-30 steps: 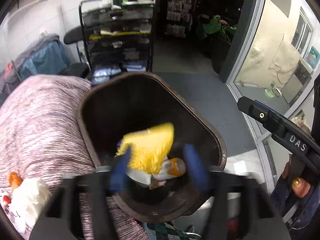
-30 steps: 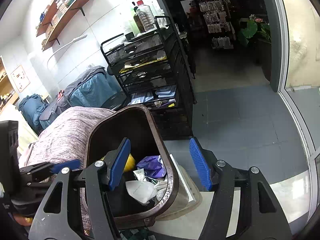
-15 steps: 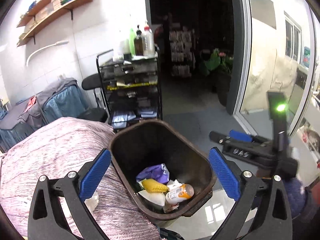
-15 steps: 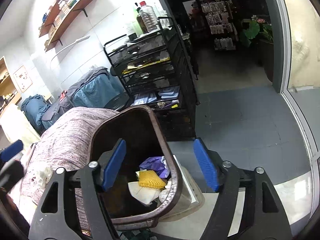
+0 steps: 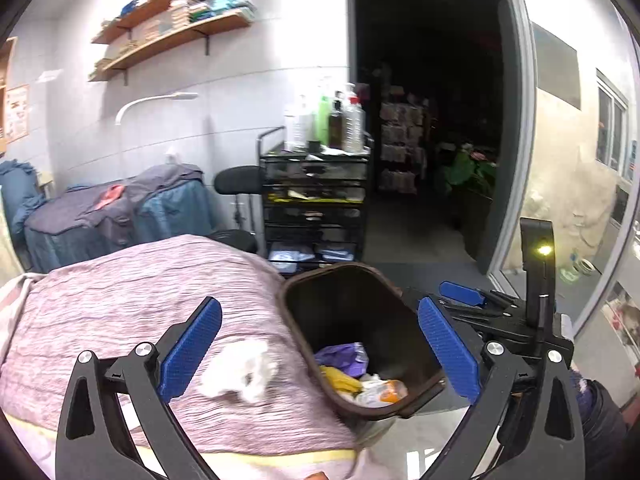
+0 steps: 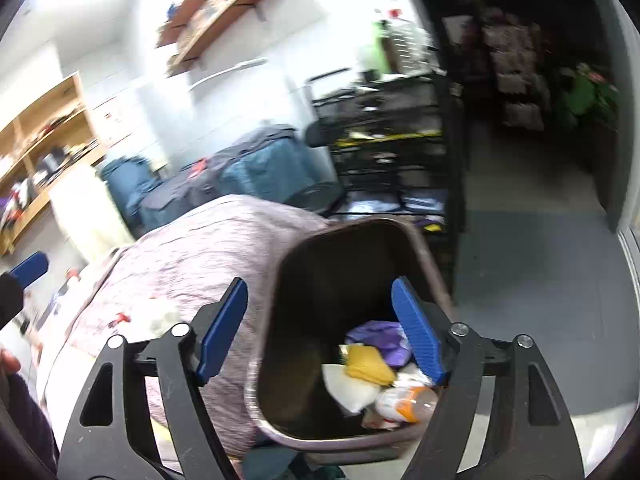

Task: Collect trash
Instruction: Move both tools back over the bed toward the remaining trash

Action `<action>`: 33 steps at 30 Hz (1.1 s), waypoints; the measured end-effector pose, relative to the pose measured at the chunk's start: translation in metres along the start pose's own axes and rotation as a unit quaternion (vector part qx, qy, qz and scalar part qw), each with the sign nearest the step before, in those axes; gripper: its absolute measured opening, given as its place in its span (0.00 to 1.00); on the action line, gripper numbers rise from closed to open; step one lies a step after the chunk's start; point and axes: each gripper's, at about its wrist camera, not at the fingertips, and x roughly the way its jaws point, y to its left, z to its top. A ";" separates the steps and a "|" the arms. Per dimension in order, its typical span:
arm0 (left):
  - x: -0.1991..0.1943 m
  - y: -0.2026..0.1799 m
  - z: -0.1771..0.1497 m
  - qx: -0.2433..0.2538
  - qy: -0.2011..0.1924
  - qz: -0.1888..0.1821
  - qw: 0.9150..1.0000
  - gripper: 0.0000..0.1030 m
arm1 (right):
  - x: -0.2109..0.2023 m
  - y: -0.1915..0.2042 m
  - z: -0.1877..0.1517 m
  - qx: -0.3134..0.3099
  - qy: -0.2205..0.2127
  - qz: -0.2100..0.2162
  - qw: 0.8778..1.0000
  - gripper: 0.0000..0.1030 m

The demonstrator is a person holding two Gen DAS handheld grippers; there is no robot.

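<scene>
Pink-covered bed [image 5: 132, 304], one white wad [image 5: 236, 372], one brown bin [image 5: 352, 312], two empty tools spread wide.

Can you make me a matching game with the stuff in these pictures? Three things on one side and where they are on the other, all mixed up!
Things:
1. yellow sponge
2. crumpled white tissue
3. bottles

Places:
A. on top of the black cart
B. inside the brown bin
C. lying on the pink striped blanket

Pairs: 1-B, 2-C, 3-A
</scene>
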 end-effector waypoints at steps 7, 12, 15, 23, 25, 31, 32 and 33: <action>-0.023 0.039 -0.015 -0.020 -0.004 0.055 0.998 0.94 | 0.012 0.058 -0.001 -0.064 0.011 0.081 0.995 0.82; -0.032 0.071 -0.028 -0.044 0.014 0.082 0.996 0.94 | 0.027 0.099 -0.006 -0.106 0.035 0.122 0.986 0.83; -0.036 0.094 -0.036 -0.061 0.025 0.108 0.992 0.94 | 0.034 0.122 -0.009 -0.127 0.051 0.150 0.979 0.84; -0.048 0.157 -0.060 -0.110 0.062 0.164 0.978 0.94 | 0.056 0.174 -0.019 -0.182 0.101 0.192 0.959 0.84; -0.051 0.172 -0.068 -0.120 0.078 0.172 0.975 0.94 | 0.060 0.183 -0.021 -0.193 0.110 0.198 0.955 0.84; -0.057 0.206 -0.089 -0.147 0.105 0.192 0.965 0.94 | 0.080 0.206 -0.025 -0.222 0.143 0.211 0.941 0.84; -0.057 0.211 -0.092 -0.149 0.109 0.192 0.964 0.94 | 0.083 0.210 -0.027 -0.229 0.148 0.211 0.939 0.84; -0.058 0.214 -0.094 -0.150 0.112 0.193 0.963 0.94 | 0.085 0.213 -0.028 -0.235 0.152 0.212 0.936 0.85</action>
